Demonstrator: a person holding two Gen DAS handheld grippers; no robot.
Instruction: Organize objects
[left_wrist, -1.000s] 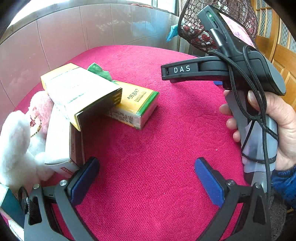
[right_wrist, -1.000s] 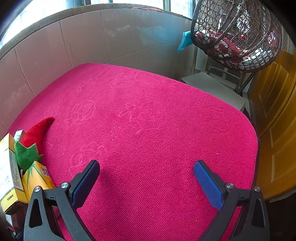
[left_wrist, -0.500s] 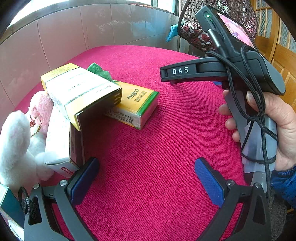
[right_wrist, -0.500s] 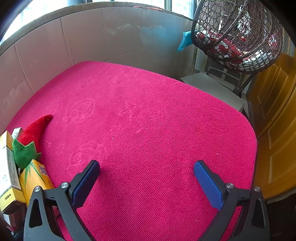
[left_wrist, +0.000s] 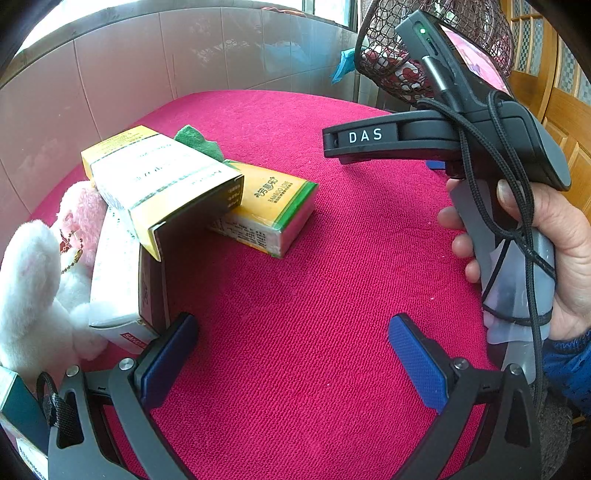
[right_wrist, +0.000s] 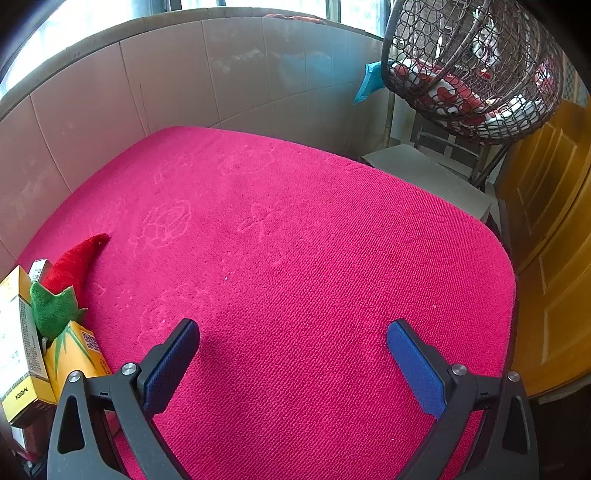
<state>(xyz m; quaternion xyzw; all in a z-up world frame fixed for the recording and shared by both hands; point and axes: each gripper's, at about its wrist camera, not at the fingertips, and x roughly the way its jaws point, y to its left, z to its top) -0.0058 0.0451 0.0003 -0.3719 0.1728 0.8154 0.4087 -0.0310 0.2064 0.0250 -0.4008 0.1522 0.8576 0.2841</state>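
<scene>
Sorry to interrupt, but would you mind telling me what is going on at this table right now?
A person holds a hand-held gripper in each hand over a pink cloth-covered table, sorting a small heap of things. Both the left hand-held gripper and the right hand-held gripper are open and empty. The heap sits at the left: a yellow-and-white box leaning across an orange-and-green box, a white box, a plush rabbit and a red plush chili. Nothing is picked up yet.
</scene>
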